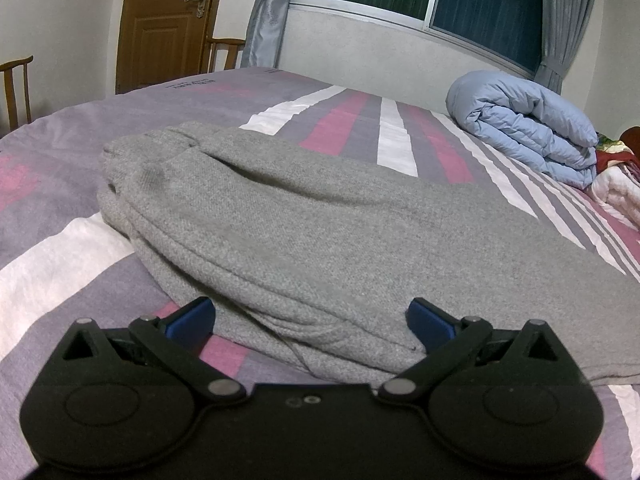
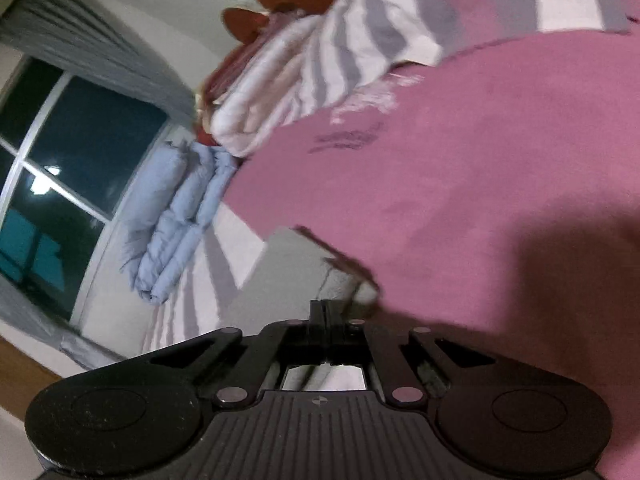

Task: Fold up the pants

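Observation:
The grey knit pants lie on the striped bed, folded lengthwise, with the narrow bunched end at the far left and the wide part running off to the right. My left gripper is open, its blue fingertips straddling the near folded edge of the pants, low over the bed. In the tilted, blurred right wrist view my right gripper is shut with the fingers together; grey fabric lies close to the tips, and I cannot tell whether it is pinched. A pink cover fills that view.
The bed sheet has purple, pink and white stripes. A rolled light-blue duvet lies at the far right by the window, also in the right wrist view. More bedding sits beside it. A wooden door and chairs stand behind.

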Demonstrator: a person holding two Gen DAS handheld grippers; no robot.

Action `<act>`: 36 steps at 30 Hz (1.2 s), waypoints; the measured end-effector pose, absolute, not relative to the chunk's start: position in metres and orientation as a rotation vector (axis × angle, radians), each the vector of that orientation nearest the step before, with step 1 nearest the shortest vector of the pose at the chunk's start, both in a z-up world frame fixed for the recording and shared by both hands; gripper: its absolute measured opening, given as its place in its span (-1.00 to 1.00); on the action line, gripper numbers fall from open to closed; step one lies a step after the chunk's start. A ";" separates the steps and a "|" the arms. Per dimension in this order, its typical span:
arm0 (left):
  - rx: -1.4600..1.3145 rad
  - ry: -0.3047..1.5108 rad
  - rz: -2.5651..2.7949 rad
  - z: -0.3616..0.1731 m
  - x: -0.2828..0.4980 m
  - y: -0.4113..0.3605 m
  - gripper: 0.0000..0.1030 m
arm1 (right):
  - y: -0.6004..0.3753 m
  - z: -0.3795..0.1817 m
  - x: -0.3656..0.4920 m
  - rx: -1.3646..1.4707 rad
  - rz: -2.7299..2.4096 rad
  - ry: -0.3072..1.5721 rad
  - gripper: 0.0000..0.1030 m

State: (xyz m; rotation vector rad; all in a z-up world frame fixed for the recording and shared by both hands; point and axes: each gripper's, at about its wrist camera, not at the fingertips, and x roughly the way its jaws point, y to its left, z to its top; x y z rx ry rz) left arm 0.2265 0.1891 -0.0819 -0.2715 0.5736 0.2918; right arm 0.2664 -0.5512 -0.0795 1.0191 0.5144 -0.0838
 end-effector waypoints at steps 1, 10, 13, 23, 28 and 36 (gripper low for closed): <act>-0.271 0.574 0.292 -0.082 0.227 0.189 0.88 | -0.551 -0.078 0.260 1.006 -0.097 0.514 -0.64; -0.267 0.575 0.294 -0.082 0.226 0.188 0.88 | -0.555 -0.089 0.270 1.095 -0.026 0.508 -0.06; -0.267 0.575 0.293 -0.082 0.226 0.189 0.88 | -0.551 -0.090 0.290 1.066 -0.014 0.567 -0.07; -0.264 0.579 0.290 -0.082 0.227 0.190 0.89 | -0.543 -0.070 0.296 0.855 -0.033 0.558 -0.76; -0.268 0.577 0.287 -0.081 0.226 0.190 0.89 | -0.542 -0.089 0.287 0.943 -0.098 0.576 -0.55; -0.225 0.478 0.256 -0.039 0.218 0.188 0.83 | -0.507 -0.040 0.245 0.741 -0.192 0.466 -0.22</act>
